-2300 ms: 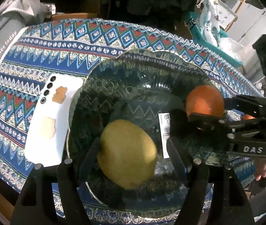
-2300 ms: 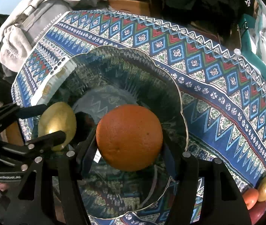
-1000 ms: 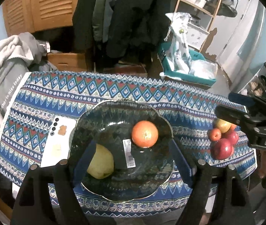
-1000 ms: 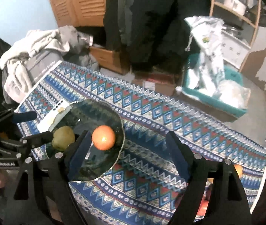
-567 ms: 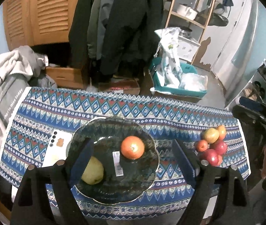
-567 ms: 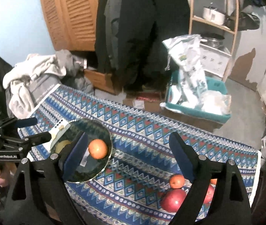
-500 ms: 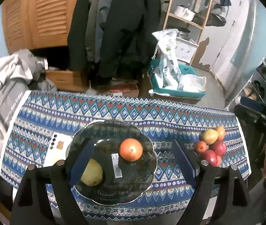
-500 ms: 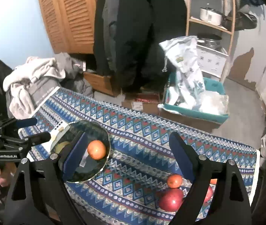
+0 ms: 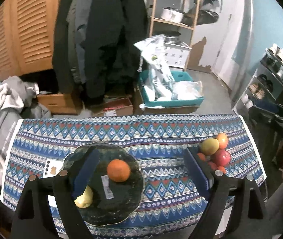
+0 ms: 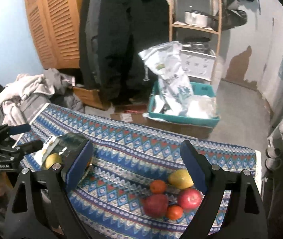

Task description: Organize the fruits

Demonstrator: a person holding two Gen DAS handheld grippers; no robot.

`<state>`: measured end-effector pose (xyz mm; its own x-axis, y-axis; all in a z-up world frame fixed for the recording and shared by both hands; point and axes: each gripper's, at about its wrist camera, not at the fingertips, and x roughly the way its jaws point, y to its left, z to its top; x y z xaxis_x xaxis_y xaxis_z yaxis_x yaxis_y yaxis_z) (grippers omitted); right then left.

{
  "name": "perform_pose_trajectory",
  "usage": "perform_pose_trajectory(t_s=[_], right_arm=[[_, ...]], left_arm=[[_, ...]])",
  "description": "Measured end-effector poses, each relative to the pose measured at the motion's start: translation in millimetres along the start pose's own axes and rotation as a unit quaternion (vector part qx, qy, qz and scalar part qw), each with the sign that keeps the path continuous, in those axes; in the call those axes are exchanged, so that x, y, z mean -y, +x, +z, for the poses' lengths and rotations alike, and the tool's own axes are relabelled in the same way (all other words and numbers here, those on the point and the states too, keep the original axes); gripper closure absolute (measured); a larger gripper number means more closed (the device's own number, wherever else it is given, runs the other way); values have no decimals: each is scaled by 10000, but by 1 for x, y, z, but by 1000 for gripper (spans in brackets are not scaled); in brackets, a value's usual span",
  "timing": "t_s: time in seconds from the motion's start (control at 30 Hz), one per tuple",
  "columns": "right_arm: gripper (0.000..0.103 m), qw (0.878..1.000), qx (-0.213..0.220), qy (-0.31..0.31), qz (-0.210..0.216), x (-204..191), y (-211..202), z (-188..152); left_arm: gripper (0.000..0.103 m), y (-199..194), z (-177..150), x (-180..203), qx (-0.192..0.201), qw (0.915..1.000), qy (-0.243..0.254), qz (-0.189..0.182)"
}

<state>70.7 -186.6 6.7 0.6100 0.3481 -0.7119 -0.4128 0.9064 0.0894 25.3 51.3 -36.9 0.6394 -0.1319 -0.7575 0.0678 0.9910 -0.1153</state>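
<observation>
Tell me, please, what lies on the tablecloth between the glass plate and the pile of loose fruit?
Nothing: between the glass plate and the fruit pile only bare patterned tablecloth shows, clearest in the left wrist view.

1. A finger (image 9: 85, 171) of the left gripper (image 9: 141, 171) covers the pear (image 9: 84, 198) at its 11 o'clock side.
2. A finger (image 10: 79, 164) of the right gripper (image 10: 135, 166) hides the orange in the right wrist view.
3. The phone (image 9: 50, 168) is half hidden under the plate (image 9: 133, 197).

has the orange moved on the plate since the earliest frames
No. The orange sits just right of the plate's white sticker, as before; only the cameras pulled back.
</observation>
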Motion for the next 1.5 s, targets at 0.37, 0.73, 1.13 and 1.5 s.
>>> perform_pose_trajectory(t_s=[0.37, 0.73, 1.13, 1.5], right_arm=[[14, 9991, -68, 270, -312, 44, -13, -23], [14, 9964, -187, 571, -594, 85, -18, -46], [14, 9939, -414, 700, -739, 110, -11, -68], [14, 9909, -824, 728, -783, 121, 17, -85]], left_arm=[[15, 14, 2, 47, -167, 9990, 370, -190], [15, 39, -1, 89, -425, 9960, 725, -308], [15, 70, -9, 119, -755, 9921, 952, -312], [15, 123, -16, 136, -1260, 9862, 1014, -346]])
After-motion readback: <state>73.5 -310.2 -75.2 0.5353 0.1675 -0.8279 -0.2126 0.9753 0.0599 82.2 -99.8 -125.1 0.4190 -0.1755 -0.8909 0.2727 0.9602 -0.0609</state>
